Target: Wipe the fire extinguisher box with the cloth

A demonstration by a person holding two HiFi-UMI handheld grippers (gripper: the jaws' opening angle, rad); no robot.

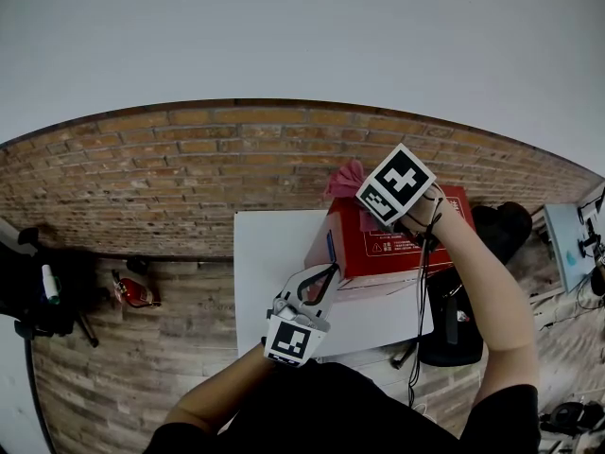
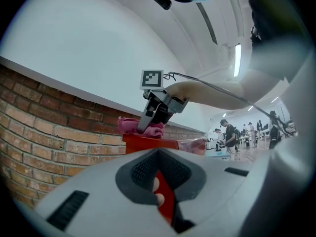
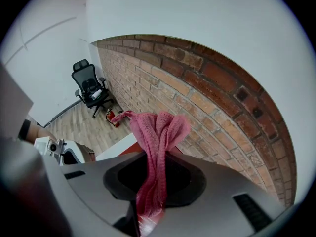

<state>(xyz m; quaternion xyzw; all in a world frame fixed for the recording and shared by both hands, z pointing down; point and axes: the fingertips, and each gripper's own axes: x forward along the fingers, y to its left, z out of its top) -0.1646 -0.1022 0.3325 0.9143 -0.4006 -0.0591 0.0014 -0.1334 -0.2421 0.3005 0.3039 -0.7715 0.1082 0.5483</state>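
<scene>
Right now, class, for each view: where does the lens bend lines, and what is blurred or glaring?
Head view: the brick wall bows into an arc. Left gripper view: the ceiling light glares, far people soft. Right gripper view: black rim, cloth crisp, wall curves.

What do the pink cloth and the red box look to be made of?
The cloth: soft matte knit fabric, by its ribbed texture and limp folds. The box: smooth, faintly glossy red panels; metal, plastic or coated card, unclear which.
</scene>
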